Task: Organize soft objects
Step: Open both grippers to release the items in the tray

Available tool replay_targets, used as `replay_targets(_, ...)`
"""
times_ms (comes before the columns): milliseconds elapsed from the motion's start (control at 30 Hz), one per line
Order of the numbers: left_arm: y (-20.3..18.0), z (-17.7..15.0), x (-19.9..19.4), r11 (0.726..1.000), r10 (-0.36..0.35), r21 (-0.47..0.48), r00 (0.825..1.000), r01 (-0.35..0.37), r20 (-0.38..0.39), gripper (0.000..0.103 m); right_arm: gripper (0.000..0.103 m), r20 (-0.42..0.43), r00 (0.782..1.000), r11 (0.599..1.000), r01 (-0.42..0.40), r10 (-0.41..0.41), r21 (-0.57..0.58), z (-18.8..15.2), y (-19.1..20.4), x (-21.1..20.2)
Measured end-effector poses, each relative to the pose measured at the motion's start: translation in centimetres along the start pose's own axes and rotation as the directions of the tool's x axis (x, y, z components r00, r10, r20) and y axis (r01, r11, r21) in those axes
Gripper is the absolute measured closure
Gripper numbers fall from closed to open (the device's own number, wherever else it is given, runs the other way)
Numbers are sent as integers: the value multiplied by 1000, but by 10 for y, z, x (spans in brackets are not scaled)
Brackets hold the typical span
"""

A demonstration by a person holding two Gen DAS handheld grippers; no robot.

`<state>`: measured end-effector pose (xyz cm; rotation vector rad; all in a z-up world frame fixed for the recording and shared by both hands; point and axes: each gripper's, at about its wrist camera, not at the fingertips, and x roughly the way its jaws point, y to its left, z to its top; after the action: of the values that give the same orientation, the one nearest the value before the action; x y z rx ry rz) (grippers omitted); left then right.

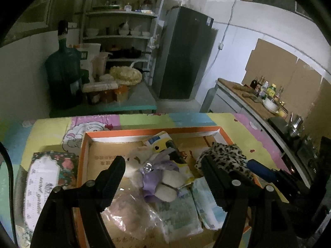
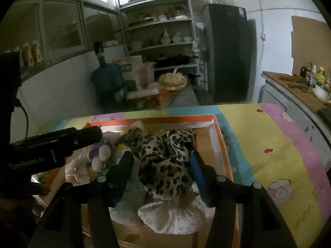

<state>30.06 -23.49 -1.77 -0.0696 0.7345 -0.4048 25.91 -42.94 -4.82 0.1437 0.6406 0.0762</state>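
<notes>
An orange-rimmed cardboard box sits on a pastel patchwork table. Inside lie a plush bear with a purple ribbon, a clear bag with something pink, tissue packs and a yellow pack. My left gripper is open above the bear, touching nothing. My right gripper is shut on a leopard-print cloth with a white lace hem, held over the box. The cloth and right gripper also show at the right of the left wrist view. The bear's feet show beside the left gripper's finger.
A floral tissue box lies left of the orange box. Behind the table stand a low green table with a water jug, shelves and a dark fridge. A counter with bottles and a stove runs along the right.
</notes>
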Motion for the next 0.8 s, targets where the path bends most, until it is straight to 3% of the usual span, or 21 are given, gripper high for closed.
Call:
replay_targets(333, -4, -5, -38, 999, 16, 41, 997, -19, 79, 27, 43, 37, 999, 1000, 8, -8, -4, -6, 12, -28)
replay_targets(800, 12, -22, -87, 999, 34, 23, 986, -38, 162, 27, 43, 95, 995, 1000, -5, 8, -27, -12, 41, -72)
